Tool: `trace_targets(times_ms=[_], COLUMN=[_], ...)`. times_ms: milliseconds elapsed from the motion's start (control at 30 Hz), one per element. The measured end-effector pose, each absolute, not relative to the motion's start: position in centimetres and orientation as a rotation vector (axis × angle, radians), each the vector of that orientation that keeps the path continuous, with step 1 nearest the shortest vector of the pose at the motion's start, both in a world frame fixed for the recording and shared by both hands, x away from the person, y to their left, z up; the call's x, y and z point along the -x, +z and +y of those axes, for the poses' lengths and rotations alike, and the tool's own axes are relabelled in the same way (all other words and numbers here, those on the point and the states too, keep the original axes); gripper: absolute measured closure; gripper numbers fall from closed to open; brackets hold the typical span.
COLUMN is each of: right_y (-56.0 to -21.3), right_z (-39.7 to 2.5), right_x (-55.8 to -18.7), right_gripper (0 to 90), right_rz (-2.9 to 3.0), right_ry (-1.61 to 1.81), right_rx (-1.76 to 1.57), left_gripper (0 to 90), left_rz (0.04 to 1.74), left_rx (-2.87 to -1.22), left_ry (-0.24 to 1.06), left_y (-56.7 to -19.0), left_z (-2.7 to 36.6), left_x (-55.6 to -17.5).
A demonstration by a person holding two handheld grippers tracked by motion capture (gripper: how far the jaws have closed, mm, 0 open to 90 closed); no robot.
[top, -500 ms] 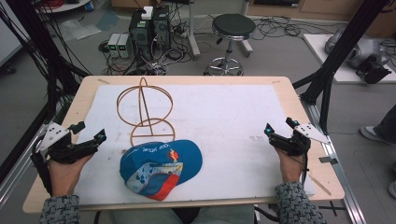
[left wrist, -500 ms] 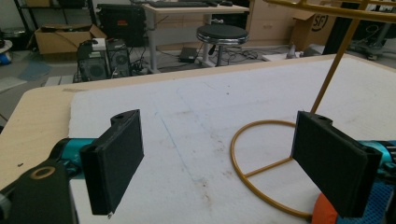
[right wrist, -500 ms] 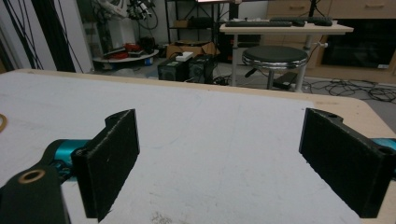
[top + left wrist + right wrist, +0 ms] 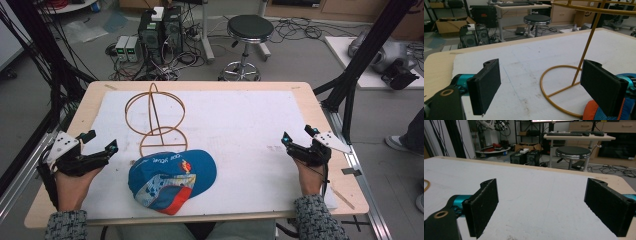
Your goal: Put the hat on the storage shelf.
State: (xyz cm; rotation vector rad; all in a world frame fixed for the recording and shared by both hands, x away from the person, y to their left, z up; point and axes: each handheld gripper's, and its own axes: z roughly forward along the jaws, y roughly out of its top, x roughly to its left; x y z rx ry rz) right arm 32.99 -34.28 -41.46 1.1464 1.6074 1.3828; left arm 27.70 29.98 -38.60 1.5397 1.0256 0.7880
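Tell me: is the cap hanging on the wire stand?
No, the cap lies flat on the table beside the base ring of the wire stand.

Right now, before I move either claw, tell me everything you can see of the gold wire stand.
The gold wire stand looks like thin painted metal rod: a round base ring lying flat on the white mat, a crossbar across it, a slim post rising from it, and a larger ring held up top with an arch above it. It stands upright at the table's left-centre. The blue cap lies just in front and seems to overlap the base ring's near edge. Neither claw touches it.
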Motion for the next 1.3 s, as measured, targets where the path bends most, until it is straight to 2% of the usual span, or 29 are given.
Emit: trace_targets(times_ms=[233, 333, 600, 933, 1300], right_y=[-41.5, -41.5, -41.5, -41.6, -41.6], right_z=[-34.7, -34.7, -34.6, -34.5, -34.5], right_x=[-32.8, -32.9, -32.8, -32.9, -32.9], right_gripper=[11.4, 11.4, 11.4, 11.4, 11.4], right_rz=[1.604, 1.608, 1.611, 1.623, 1.622], right_ry=[1.377, 1.373, 1.37, 1.359, 1.355], right_rx=[-1.154, -1.149, -1.144, -1.143, -1.142], left_gripper=[17.3, 17.9, 18.6, 23.9, 27.3], left_rz=[0.939, 0.839, 0.682, 0.409, 0.304], left_rx=[-1.536, -1.539, -1.56, -1.646, -1.745], left_ry=[0.712, 0.629, 0.528, 0.3, 0.211], left_y=[-37.6, -37.1, -36.8, -37.6, -38.6], left_z=[30.0, 30.1, 29.2, 27.4, 25.6], left_x=[-27.5, -27.3, -27.0, -26.8, -26.9])
